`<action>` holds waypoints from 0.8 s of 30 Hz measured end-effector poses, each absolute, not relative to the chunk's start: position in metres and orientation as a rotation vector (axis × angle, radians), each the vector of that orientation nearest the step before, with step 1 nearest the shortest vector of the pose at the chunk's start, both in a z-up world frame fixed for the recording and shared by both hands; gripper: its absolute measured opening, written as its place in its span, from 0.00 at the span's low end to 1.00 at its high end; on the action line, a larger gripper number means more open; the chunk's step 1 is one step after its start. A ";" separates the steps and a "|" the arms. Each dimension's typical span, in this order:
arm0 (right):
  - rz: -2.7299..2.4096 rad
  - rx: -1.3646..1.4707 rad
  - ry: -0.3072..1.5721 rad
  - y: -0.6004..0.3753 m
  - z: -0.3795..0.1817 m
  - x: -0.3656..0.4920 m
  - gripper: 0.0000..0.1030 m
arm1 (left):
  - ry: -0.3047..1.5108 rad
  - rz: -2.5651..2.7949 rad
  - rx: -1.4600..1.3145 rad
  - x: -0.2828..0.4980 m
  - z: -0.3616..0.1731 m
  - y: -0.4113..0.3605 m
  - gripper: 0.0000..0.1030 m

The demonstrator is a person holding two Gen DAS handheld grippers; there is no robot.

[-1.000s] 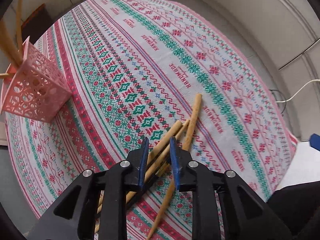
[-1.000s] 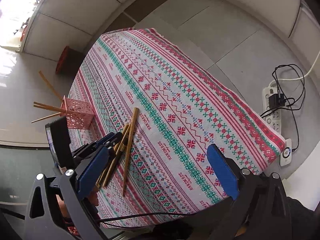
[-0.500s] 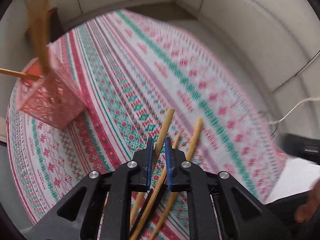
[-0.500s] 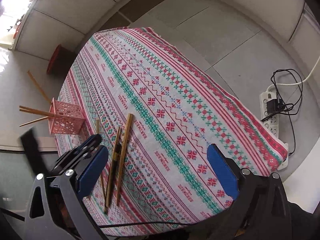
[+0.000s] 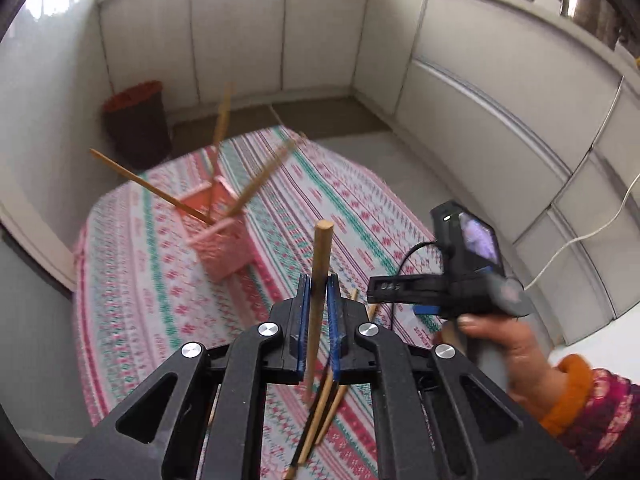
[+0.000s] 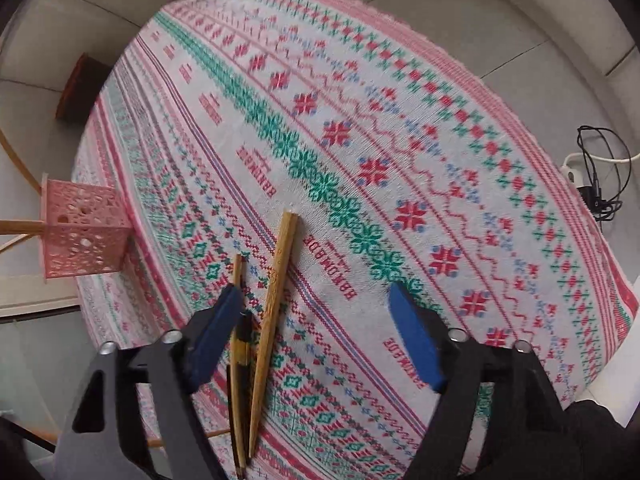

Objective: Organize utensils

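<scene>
A patterned cloth (image 6: 400,128) covers the table, mostly bare. The left gripper (image 5: 319,300) pinches one chopstick (image 5: 320,264) upright, clear of the cloth. The right gripper (image 6: 316,320) – jaws closing, nothing pressed – hangs over three chopsticks (image 6: 272,308) near the front edge. The pink holder (image 6: 82,234) stands at the left edge.

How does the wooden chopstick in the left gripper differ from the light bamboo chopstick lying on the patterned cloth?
The wooden chopstick is lifted, clamped upright in the left gripper; the light bamboo chopstick lies flat on the patterned cloth, ungripped, between the closing right gripper's pads. Both are plain tan sticks.
</scene>
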State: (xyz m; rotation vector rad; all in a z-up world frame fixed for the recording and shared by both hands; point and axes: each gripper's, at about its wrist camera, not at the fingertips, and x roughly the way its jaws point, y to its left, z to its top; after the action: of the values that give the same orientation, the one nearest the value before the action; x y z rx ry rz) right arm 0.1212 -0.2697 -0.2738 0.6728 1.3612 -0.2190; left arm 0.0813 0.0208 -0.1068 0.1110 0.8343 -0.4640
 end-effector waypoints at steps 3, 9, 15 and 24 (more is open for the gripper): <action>-0.284 0.515 1.318 -0.248 -0.271 0.134 0.34 | 0.804 -0.451 0.097 0.076 -0.098 0.028 0.07; -0.264 0.532 1.262 -0.264 -0.271 0.132 0.08 | 0.748 -0.424 0.059 0.068 -0.083 0.047 0.06; -0.113 0.528 1.091 -0.287 -0.190 0.088 0.07 | 0.679 -0.388 0.002 0.056 -0.056 0.070 0.06; 0.115 0.395 0.811 -0.265 -0.056 0.022 0.07 | 0.882 -0.413 -0.080 0.081 -0.076 0.080 0.06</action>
State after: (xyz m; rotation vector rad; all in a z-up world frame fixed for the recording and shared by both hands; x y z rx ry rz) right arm 0.0223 -0.2650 -0.0559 0.3946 0.8114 0.1148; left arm 0.0811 0.0796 -0.0761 -0.0803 0.8817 -0.4126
